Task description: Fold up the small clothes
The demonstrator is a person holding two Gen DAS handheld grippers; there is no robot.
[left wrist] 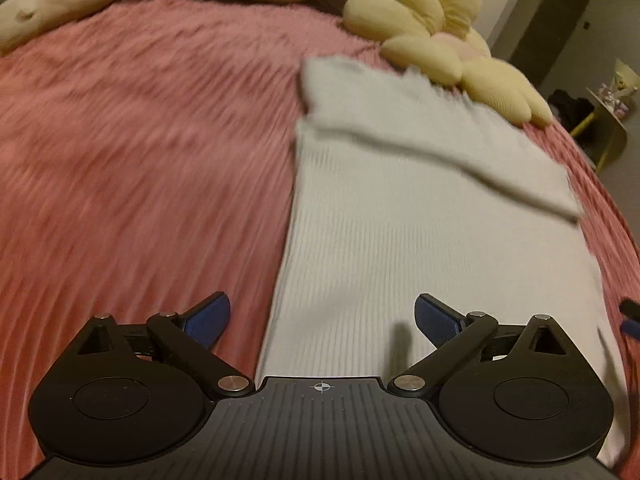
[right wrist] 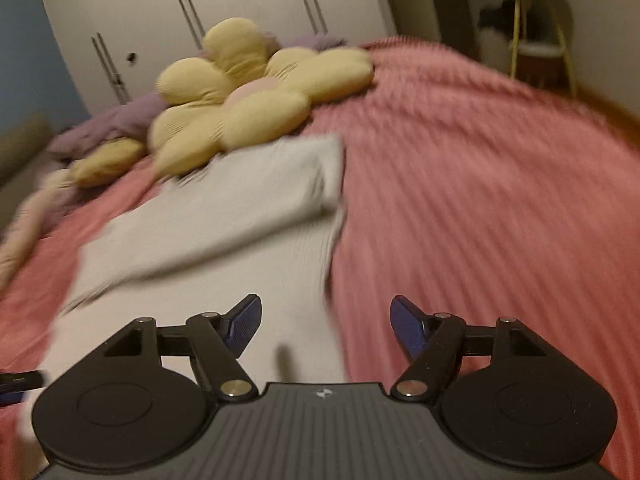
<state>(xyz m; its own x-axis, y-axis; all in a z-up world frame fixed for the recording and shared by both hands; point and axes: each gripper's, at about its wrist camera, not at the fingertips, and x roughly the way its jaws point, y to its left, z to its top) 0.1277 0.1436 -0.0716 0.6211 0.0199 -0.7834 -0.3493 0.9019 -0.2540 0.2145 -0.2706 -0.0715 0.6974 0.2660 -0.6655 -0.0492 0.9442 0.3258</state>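
A bed covered with a pink ribbed fluffy blanket fills both views, and white wardrobe doors with long handles stand behind it. A yellow flower-shaped plush cushion lies far ahead of the jaws, touching the far end of the pale grey ribbed knit garment. This garment lies flat on the blanket, with its far part folded over itself (the pictures are blurred, so finer details are not clear). The left gripper has its jaws wide apart and holds nothing; the garment's left edge runs between them. The right gripper is also spread wide and empty, above the garment's right edge.
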